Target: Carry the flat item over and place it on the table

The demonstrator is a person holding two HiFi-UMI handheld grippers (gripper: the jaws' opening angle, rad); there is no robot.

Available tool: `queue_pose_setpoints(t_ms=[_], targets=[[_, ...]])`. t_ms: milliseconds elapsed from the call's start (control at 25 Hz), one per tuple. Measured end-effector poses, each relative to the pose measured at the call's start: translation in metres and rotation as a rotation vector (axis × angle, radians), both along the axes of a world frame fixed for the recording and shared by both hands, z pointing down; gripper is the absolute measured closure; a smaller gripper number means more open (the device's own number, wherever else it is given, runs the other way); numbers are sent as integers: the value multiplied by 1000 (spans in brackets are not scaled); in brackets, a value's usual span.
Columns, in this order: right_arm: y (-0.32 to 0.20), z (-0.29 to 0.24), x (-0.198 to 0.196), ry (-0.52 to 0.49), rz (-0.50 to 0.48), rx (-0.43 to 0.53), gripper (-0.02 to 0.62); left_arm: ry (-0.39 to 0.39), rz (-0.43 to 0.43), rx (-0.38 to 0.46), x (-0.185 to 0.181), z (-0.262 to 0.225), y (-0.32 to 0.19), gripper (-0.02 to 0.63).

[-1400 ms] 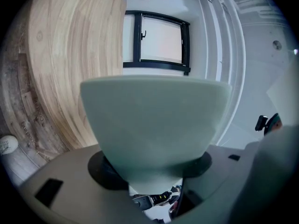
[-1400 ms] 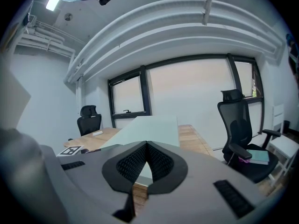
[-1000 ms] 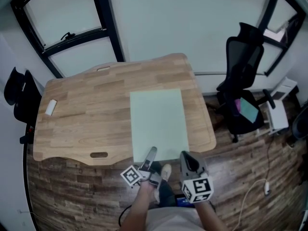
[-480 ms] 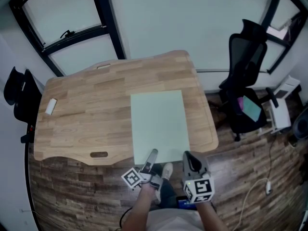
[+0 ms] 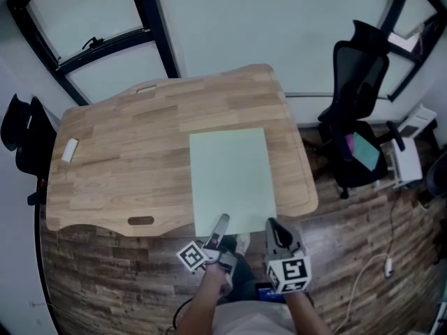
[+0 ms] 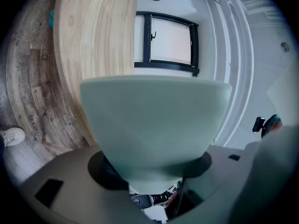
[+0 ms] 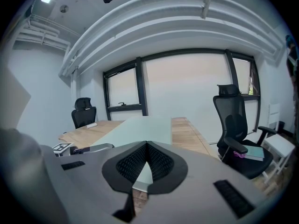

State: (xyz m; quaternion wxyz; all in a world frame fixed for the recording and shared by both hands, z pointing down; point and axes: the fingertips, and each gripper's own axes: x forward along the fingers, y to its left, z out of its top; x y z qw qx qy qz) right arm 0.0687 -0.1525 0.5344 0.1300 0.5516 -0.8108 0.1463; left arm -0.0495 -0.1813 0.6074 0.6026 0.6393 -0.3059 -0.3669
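A pale green flat sheet stretches over the right half of the wooden table, and its near edge overhangs the table's front. My left gripper is turned on its side and shut on the sheet's near edge at the left. My right gripper is shut on the same edge at the right. In the left gripper view the sheet fills the middle and narrows down between the dark pads of the gripper. In the right gripper view the pads of the gripper pinch the sheet, which runs out over the table.
A small white object lies near the table's left edge. A black office chair stands right of the table, with a white stand beyond it. Another black chair is at the far left. Windows with dark frames lie behind the table.
Almost nothing: the head view has shifted slightly, and both grippers keep their hold on the sheet's near edge in about the same place.
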Motion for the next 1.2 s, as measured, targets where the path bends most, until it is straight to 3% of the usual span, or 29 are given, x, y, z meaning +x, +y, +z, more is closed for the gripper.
queue_pose_setpoints(t_ms=[1000, 1200], targets=[[-5, 44, 4, 25, -6, -122, 599, 10, -12, -67, -4, 45, 10, 325], [-10, 46, 8, 33, 0, -100, 599, 9, -18, -82, -6, 49, 10, 325]])
